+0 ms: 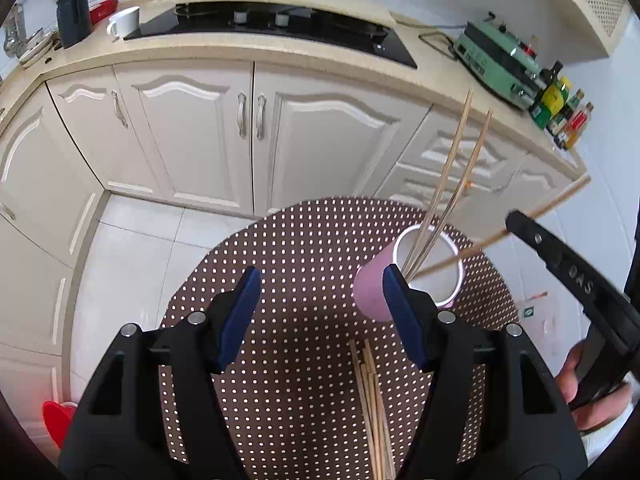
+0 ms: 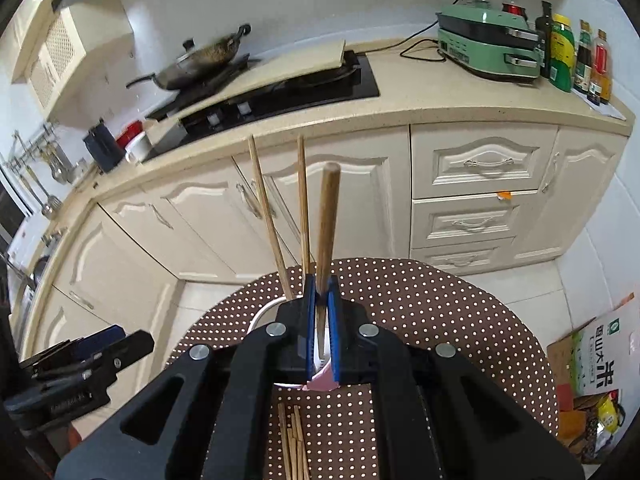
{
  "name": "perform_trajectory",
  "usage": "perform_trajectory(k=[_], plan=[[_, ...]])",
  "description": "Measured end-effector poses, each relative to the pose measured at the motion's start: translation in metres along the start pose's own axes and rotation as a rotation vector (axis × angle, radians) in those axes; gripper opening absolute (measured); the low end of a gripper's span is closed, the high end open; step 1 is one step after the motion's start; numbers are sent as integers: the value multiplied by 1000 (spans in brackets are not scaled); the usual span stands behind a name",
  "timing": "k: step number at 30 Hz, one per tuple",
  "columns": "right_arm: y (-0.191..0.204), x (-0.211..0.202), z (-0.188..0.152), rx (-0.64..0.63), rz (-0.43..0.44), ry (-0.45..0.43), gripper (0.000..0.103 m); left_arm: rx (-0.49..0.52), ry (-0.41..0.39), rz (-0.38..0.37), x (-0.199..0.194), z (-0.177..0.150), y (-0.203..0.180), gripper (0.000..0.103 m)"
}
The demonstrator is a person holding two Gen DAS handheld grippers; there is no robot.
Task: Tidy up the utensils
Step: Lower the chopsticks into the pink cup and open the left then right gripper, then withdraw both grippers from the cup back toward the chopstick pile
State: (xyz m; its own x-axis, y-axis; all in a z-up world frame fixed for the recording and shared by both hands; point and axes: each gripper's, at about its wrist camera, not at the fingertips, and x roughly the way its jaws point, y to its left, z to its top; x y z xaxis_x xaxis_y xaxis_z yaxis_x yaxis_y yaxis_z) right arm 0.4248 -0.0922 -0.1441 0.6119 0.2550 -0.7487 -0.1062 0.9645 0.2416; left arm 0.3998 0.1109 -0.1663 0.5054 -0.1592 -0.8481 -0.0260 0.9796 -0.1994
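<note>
The right gripper (image 2: 321,304) has its blue pads (image 2: 309,320) drawn nearly together on a single wooden chopstick (image 2: 327,220), which rises straight ahead of the fingertips while its lower end disappears between the pads, so how far down it reaches cannot be made out. From the left wrist the same chopstick (image 1: 500,236) slants from the right gripper (image 1: 516,220) into the mouth of the pink cup (image 1: 424,276); its tip is lost inside the cup. Two more chopsticks (image 1: 452,184) stand in the cup, leaning away from the fingers. In the right wrist view the cup (image 2: 320,380) is almost wholly hidden behind the gripper body, only a white rim and a pink sliver showing. The left gripper (image 1: 320,312) has its fingers spread wide with nothing between them; its right pad (image 1: 400,312) overlaps the cup's near side, and whether they touch is unclear. A bundle of loose chopsticks (image 1: 372,412) lies on the dotted brown table (image 1: 296,248) below the fingers, cut off by the frame's bottom edge.
</note>
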Motion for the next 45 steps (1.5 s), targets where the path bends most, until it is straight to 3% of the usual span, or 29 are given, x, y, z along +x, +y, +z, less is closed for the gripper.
perform_trajectory(k=[3, 5, 7, 8, 27, 45], plan=[[1, 11, 1, 0, 8, 37, 8, 7, 26, -1, 10, -7, 0, 63], [0, 14, 0, 13, 9, 49, 18, 8, 50, 0, 17, -11, 0, 63], [-1, 14, -3, 24, 1, 52, 46, 9, 59, -1, 20, -14, 1, 63], [-1, 13, -5, 26, -4, 45, 48, 11, 61, -1, 21, -14, 1, 63], [2, -12, -24, 37, 5, 57, 48, 47, 36, 43, 6, -20, -6, 63], [-5, -53, -69, 49, -6, 57, 57, 52, 36, 70, -24, -66, -22, 65]])
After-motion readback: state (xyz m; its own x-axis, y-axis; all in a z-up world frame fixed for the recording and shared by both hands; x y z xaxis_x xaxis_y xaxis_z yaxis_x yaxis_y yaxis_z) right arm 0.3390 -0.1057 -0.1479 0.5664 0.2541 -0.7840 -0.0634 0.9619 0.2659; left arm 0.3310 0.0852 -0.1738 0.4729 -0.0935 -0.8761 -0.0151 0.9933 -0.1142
